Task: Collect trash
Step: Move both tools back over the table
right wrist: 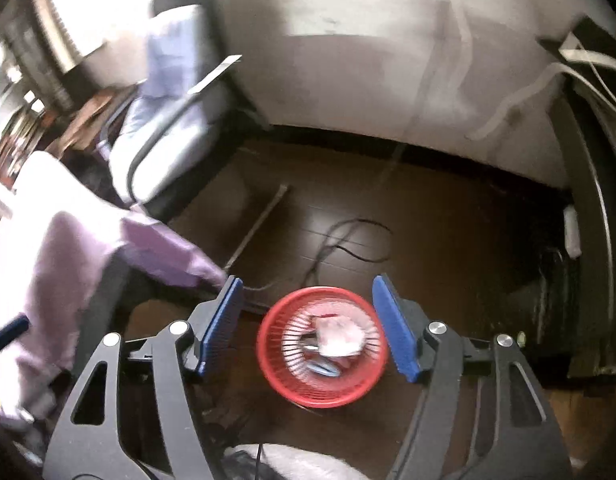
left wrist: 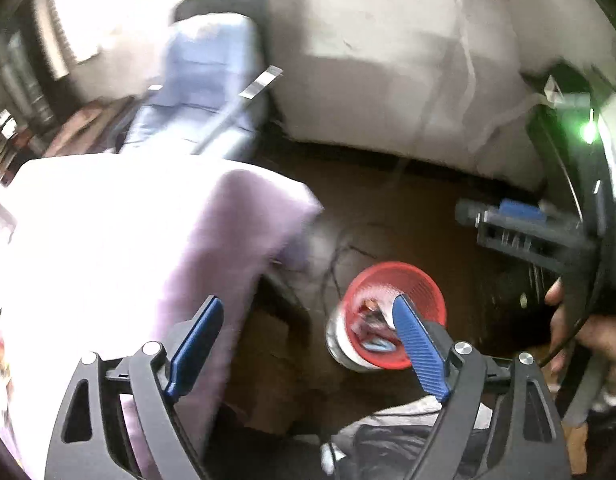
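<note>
Both grippers angle steeply down, jaws apart, empty: left gripper (left wrist: 306,334), right gripper (right wrist: 308,312). Red basket (right wrist: 274,354) sits on floor (right wrist: 427,232) below, holding trash (right wrist: 339,336).

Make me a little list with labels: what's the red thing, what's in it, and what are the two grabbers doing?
red thing: a round red basket standing on the dark wooden floor
inside it: crumpled white trash and some blue bits, too blurred to name
left gripper: fingers apart, nothing between them
right gripper: fingers apart, nothing held, basket seen below between them
nearby: purple cloth, black cable on the floor
</note>
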The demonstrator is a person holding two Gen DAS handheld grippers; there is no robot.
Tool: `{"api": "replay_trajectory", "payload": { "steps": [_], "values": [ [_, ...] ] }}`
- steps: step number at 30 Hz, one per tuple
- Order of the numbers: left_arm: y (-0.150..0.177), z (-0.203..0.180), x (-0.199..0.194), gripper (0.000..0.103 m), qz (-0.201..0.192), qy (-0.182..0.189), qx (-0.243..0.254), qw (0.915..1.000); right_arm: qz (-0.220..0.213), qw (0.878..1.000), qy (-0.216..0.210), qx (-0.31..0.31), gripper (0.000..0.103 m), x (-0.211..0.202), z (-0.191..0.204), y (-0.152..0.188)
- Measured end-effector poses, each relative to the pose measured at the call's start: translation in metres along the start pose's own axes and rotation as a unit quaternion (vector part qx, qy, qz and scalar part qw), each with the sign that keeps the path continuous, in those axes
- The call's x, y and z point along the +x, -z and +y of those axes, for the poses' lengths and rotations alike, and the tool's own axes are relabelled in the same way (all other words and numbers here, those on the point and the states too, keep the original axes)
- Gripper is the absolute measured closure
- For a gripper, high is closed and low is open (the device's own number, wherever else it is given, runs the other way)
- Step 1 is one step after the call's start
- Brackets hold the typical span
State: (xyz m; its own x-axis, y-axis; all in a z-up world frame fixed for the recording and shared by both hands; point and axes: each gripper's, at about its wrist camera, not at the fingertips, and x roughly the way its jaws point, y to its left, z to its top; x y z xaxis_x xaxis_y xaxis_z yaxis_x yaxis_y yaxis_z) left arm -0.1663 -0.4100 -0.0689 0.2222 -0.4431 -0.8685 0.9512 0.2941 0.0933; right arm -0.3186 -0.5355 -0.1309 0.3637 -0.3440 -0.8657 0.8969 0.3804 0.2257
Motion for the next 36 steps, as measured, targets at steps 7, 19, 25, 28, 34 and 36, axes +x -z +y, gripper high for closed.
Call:
{"api": "replay_trajectory", "payload": {
  "steps": [7,19,25,28,34,36],
  "values": [
    [0.025,0.082,-0.055,0.016,-0.04,-0.076,-0.07,0.9939,0.008,0.995,-0.063,-0.082,0.035,-0.007,0.095,0.01],
    [0.086,0.194,-0.101,0.016,-0.037,-0.119,-0.196,0.9727,0.006,0.972,-0.118,-0.201,0.034,-0.036,0.227,0.035],
    [0.11,0.23,-0.117,0.015,-0.035,-0.11,-0.245,0.9627,0.002,0.964,-0.133,-0.232,0.032,-0.048,0.262,0.046],
    [0.119,0.237,-0.119,0.014,-0.034,-0.117,-0.254,0.9595,0.004,0.96,-0.137,-0.243,0.031,-0.051,0.273,0.05],
    [0.128,0.236,-0.114,0.014,-0.026,-0.113,-0.255,0.9599,0.006,0.957,-0.14,-0.255,0.031,-0.053,0.275,0.061],
    [0.129,0.234,-0.115,0.014,-0.027,-0.113,-0.254,0.9601,0.004,0.956,-0.139,-0.256,0.031,-0.054,0.276,0.062]
  ]
}}
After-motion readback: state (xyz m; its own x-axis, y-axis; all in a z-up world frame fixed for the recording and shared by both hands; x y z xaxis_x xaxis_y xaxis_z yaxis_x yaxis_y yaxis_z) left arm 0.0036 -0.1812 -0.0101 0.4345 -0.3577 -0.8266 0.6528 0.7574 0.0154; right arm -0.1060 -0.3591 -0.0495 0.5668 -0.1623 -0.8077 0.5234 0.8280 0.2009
